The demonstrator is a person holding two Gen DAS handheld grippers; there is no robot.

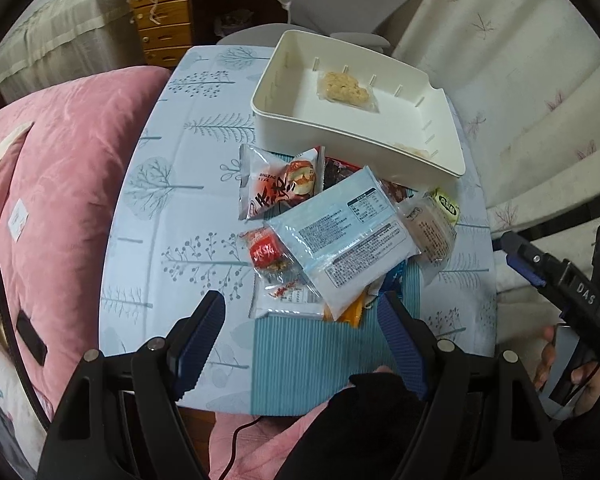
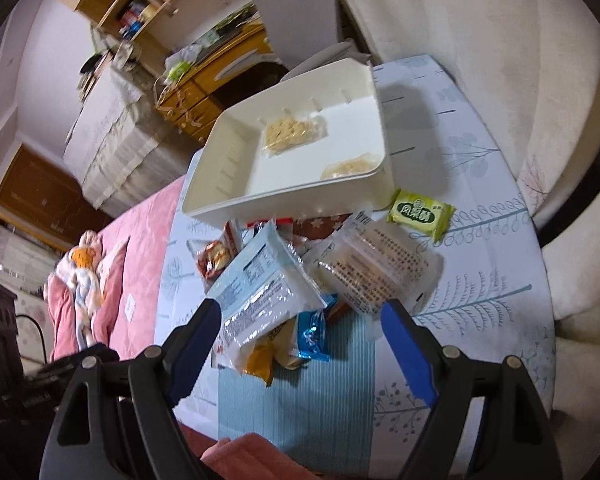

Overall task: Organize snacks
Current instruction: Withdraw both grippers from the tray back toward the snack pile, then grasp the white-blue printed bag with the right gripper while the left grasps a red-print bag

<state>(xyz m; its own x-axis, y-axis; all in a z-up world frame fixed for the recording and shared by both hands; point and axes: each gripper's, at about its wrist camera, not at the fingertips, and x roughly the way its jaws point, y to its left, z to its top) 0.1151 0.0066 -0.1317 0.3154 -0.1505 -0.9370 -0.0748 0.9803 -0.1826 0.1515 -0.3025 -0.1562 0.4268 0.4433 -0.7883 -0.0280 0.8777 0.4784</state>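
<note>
A: At the centre of both frames, on the desk (image 1: 148,240), you have the snack pile (image 1: 340,232), resting partly on a striped teal mat (image 1: 308,356).

B: Where's the bin?

A: The white bin (image 1: 300,128) sits just behind the pile, in the upper middle of the frame. Two clear packs of pale noodle cake lie in it: one (image 2: 294,130) mid-floor, one (image 2: 352,168) against the near wall.

B: And my tools?

A: Your left tool (image 1: 302,326) hangs released over the pile's near edge, nothing between its blue pads (image 1: 200,336). Your right tool (image 2: 300,330) is also spread wide and empty, above a pale blue pack (image 2: 264,296) and an orange one (image 2: 260,360). A green pack (image 2: 420,212) lies apart at the right of that frame, near the bin's corner.
</note>
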